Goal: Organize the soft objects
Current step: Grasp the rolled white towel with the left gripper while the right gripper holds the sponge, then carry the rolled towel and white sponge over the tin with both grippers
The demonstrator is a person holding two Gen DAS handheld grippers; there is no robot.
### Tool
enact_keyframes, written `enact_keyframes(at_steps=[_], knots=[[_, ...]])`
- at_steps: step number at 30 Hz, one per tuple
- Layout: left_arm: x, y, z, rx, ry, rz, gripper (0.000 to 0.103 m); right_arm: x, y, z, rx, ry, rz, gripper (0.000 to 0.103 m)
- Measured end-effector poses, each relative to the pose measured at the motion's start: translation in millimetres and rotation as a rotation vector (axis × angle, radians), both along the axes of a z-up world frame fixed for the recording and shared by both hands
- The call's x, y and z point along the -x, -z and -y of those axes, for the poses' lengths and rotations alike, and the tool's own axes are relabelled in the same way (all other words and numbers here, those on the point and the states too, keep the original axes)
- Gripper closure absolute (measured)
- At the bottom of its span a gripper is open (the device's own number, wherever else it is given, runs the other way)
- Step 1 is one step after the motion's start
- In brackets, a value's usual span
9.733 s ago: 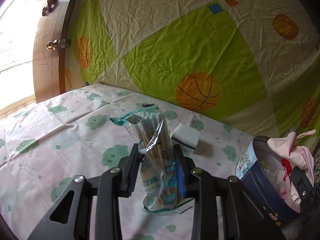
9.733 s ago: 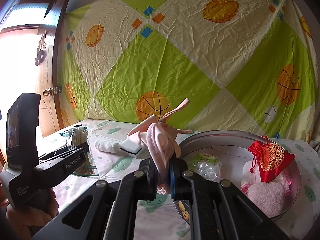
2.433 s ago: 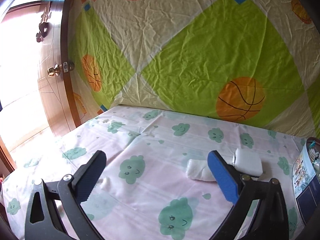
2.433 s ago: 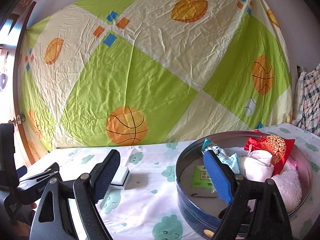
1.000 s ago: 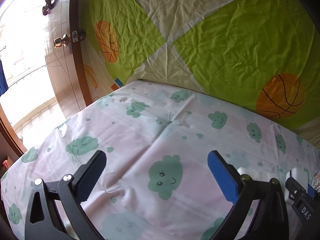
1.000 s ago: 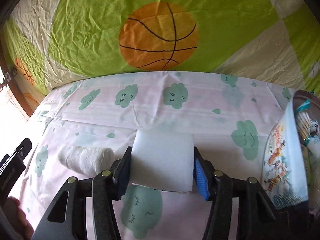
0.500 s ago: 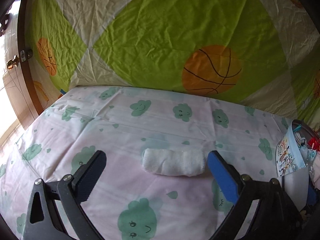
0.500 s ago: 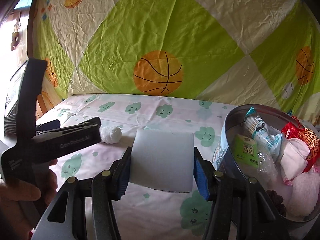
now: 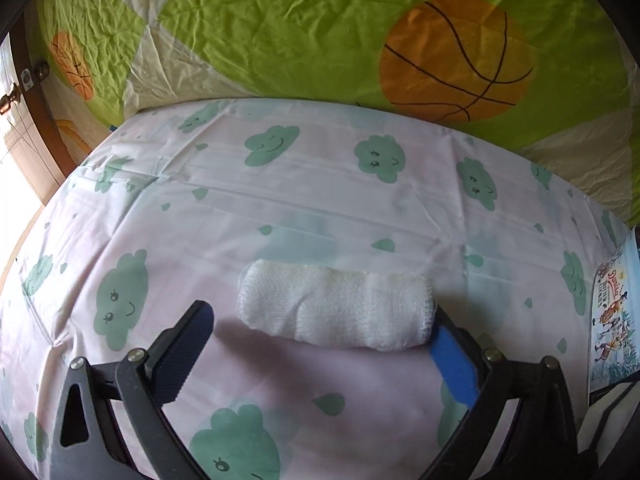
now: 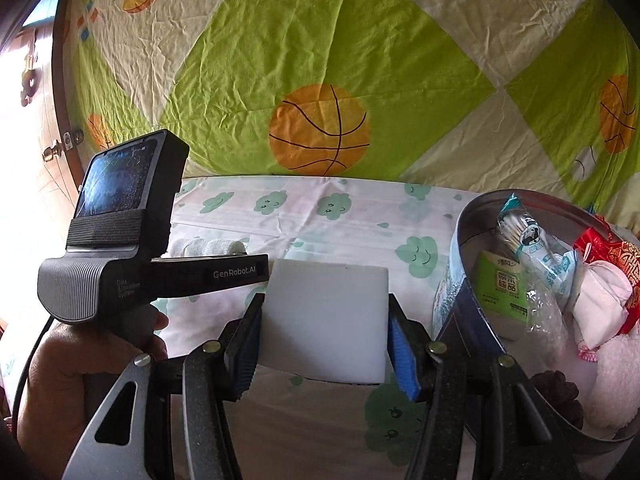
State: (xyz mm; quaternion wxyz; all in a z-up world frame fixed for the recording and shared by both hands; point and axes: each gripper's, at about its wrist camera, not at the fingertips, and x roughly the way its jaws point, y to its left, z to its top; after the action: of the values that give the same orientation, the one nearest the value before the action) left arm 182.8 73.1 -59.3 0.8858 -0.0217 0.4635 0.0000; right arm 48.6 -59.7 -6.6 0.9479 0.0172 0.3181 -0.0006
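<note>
The right gripper (image 10: pixel 324 344) squeezes the white sponge (image 10: pixel 326 320) low in the middle, ready to go into the round tin (image 10: pixel 460 240) at right, while the left gripper (image 9: pixel 320 344), jaws wide apart, must close on the gauze roll (image 9: pixel 336 306).

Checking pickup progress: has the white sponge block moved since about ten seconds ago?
Yes. The white sponge block, then flat on the cloud-print sheet, is now lifted in the right gripper beside the round tin.
</note>
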Motion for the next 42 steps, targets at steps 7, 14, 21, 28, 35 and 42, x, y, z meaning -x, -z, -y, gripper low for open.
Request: enact_keyframes(at_steps=[7,14,21,28,35,42], knots=[[2.1,-7.2,-2.0,0.035,0.003,0.025,0.025,-2.9,0.6,-0.3,0.0,-0.001,-0.011,0.045],[23.4,-24.8,-33.7,0.183,-0.065,0.167,0.025,-0.1,-1.7,2.1,-0.018,-0.01,0.011,0.045],[69.4,-56.3,-43.2,0.011,-0.171,0.398,0.025,24.5,-19.9,-2.5,0.009,-0.023,0.211,0.045],[99.1,-61.7,-49.9,-0.038,-0.218,0.467,0.025,44.0,-28.8,-18.0,0.079,-0.045,0.343,0.044],[127.9,-68.6,-48.7,-0.055,-0.247,0.547,0.025,48.2,-30.2,-12.0,0.071,-0.022,0.347,0.044],[145.9,-75.4,-38.2,-0.105,-0.234,0.622,0.025,60.7,-31.0,-10.2,0.09,-0.018,0.36,0.044]])
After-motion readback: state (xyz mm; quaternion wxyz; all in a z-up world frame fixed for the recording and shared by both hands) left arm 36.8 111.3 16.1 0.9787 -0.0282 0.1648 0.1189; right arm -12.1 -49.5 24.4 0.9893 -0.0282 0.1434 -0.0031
